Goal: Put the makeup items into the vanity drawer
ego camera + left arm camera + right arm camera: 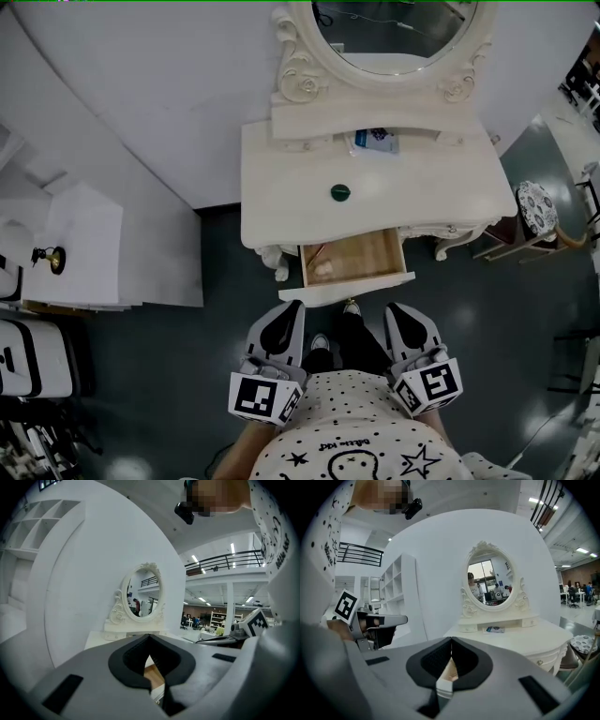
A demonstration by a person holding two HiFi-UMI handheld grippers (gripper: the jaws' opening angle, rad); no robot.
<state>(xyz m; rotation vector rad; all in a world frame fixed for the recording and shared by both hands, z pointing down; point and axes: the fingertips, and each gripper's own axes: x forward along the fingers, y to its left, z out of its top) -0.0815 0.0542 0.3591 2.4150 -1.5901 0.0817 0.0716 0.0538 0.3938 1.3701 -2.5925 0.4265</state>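
Observation:
The white vanity [281, 187] stands ahead with its wooden drawer [361, 258] pulled open; a small pale item [322, 267] lies in the drawer's left corner. A round dark green item [340, 192] sits on the tabletop. A blue-and-white packet [377, 141] lies on the shelf under the oval mirror [394, 28], and the packet [494, 629] also shows in the right gripper view. My left gripper [286, 314] and right gripper [398, 314] hang side by side just short of the drawer front. Both are shut and hold nothing. A strip of drawer wood [152, 673] shows past the left jaws.
A stool with a patterned cushion [536, 208] stands right of the vanity. White shelving [84, 244] and a black-and-white case [33, 361] are at the left. The person's shoes [319, 345] are on the dark floor below the drawer.

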